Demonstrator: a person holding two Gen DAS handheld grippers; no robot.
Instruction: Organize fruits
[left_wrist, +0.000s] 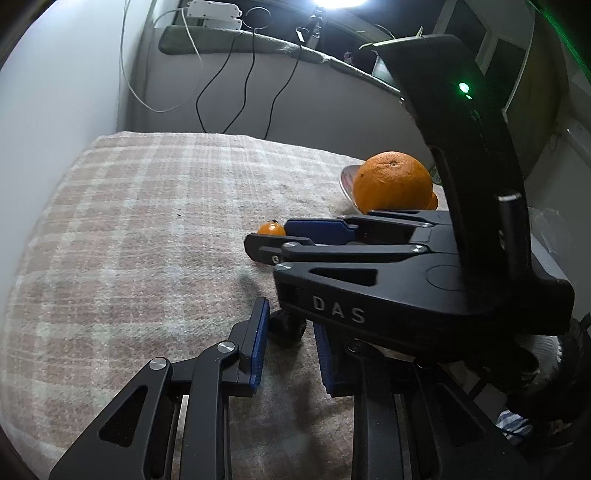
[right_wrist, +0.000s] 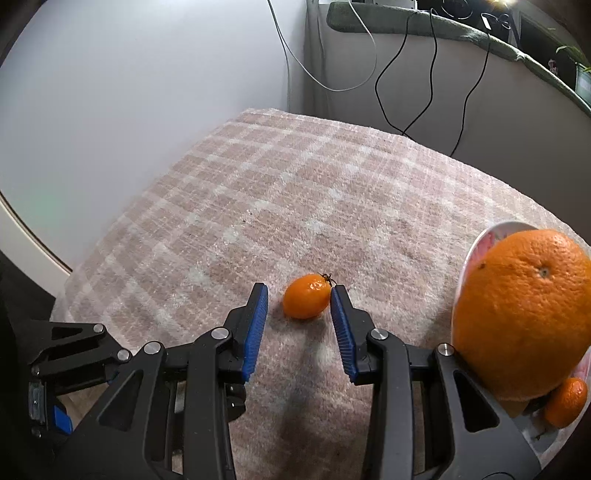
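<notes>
A small oval orange fruit (right_wrist: 306, 301) lies on the pink checked cloth (right_wrist: 295, 206). My right gripper (right_wrist: 300, 295) is open, and the fruit sits right at its fingertips; the blue pads (right_wrist: 258, 325) do not press on it. A big orange (right_wrist: 524, 314) rests on a white plate (right_wrist: 480, 236) at the right, with another small orange fruit (right_wrist: 567, 402) beside it. In the left wrist view my left gripper (left_wrist: 291, 332) stands open and empty, just behind the right gripper (left_wrist: 273, 240). There the small fruit (left_wrist: 271, 229) peeks over its fingers, with the big orange (left_wrist: 391, 184) and plate (left_wrist: 347, 177) beyond.
The cloth (left_wrist: 147, 221) covers a raised surface that drops off at its left and far edges. A pale wall stands to the left. Black and white cables (right_wrist: 424, 74) hang down a grey panel behind, under a shelf.
</notes>
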